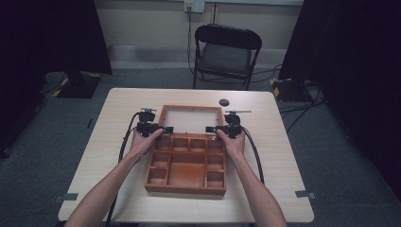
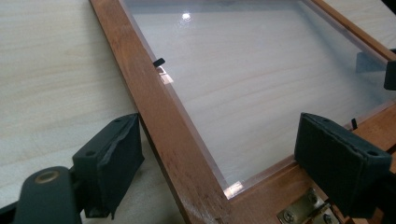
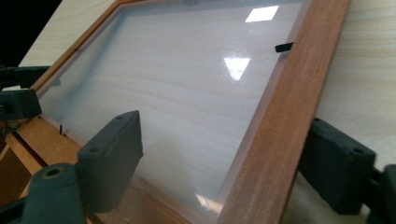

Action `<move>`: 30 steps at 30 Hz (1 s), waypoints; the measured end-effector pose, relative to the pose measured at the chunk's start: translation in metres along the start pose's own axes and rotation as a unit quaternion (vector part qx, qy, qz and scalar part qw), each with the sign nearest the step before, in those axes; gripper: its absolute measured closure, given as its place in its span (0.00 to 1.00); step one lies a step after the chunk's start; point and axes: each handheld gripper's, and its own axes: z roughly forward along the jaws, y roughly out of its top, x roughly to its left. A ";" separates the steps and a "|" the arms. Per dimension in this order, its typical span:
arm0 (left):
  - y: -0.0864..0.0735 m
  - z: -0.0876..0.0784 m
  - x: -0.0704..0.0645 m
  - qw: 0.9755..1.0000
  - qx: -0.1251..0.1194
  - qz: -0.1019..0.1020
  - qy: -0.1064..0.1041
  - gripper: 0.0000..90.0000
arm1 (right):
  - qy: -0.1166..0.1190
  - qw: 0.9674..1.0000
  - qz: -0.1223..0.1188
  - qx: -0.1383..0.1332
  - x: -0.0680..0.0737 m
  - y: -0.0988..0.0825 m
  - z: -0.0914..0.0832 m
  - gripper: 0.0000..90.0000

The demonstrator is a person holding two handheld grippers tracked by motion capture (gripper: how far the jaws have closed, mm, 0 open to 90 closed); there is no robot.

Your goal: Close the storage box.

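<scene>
I have the wooden compartment box [image 1: 185, 163] open on the table [image 1: 274, 142], its glass-paned lid [image 1: 191, 118] lying flat behind the tray. Both grippers straddle the lid's 2 side rails near the hinge [image 2: 306, 210]: the left gripper [image 2: 219, 161] and right gripper [image 3: 231, 163] stand wide, pads clear of the wood, holding nothing. I judge the lid just laid down; next I back both off.

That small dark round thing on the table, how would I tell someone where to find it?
Start at the pale wooden table and find the open wooden box in its middle, its glass-paned lid folded flat toward the chair. Just past the lid's far right corner lies the small dark disc. It alone lies loose and round, apart from the box.
</scene>
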 end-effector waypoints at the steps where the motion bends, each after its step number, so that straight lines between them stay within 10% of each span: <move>1: 0.000 0.000 0.000 1.000 0.001 -0.001 0.000 0.16 | -0.001 1.000 0.000 -0.002 0.000 0.000 -0.001 0.21; 30: -0.001 0.003 0.005 0.999 0.013 -0.043 -0.030 0.17 | -0.013 1.000 -0.010 -0.003 0.003 0.003 -0.002 0.22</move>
